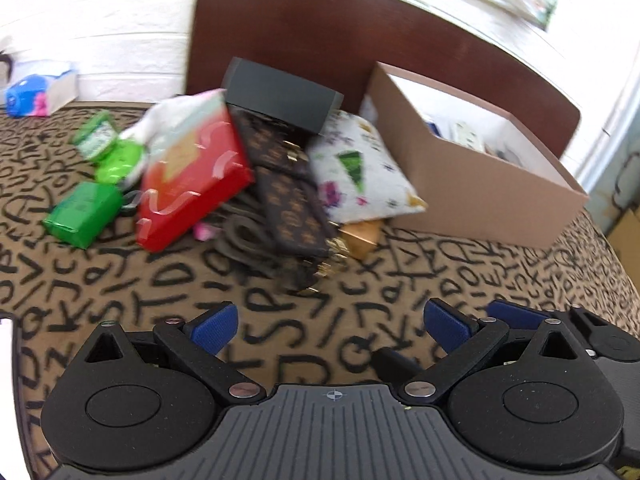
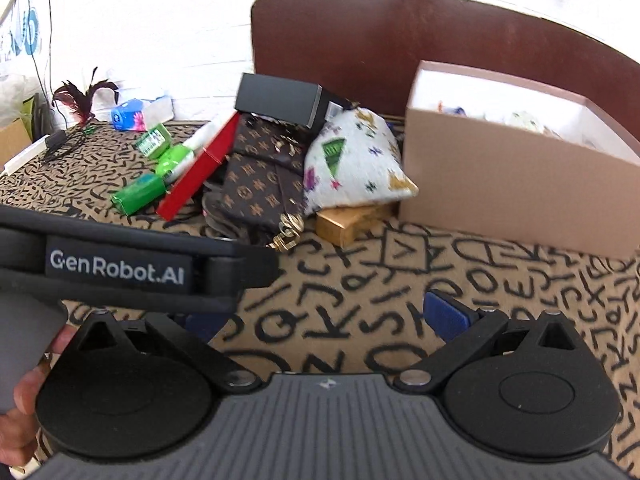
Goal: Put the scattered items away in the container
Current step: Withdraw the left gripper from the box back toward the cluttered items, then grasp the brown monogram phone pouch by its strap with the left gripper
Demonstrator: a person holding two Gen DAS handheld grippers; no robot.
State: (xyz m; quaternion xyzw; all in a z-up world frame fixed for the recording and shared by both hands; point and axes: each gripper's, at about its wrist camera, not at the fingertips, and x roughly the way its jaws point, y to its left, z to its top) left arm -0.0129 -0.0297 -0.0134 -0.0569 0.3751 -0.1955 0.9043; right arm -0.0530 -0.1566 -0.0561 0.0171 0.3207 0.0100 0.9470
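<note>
Two pairs of tongs, both empty and spread wide, held low over a bed cover (image 1: 360, 312) printed with black letters on tan. Left tongs (image 1: 334, 326) with blue-padded tips apart, nothing between them; right tongs (image 2: 320, 320) likewise apart, the left tip partly hidden behind the other tool's black body labelled "GenRobot.AI". Fingers of a hand (image 2: 24, 396) gripping a grey handle at the lower left of the right view.

Ahead, a heap of scattered items on the bed, just left of an open tan cardboard box (image 1: 476, 184) with a white inside and a few small things already in it, too blurred to name. In the heap: a red box (image 1: 192, 184) tilted on edge, a brown monogram purse (image 1: 288, 200) with a gold chain leaning against it, a black box (image 1: 280, 96) perched on top, a white cushion (image 1: 360, 168) with coloured shapes resting against the cardboard box, and a small gold box (image 1: 360, 236) under the cushion. Green packets (image 1: 84, 212) lying left of the red box. Dark wooden headboard (image 1: 320, 32) behind, white wall beyond.
</note>
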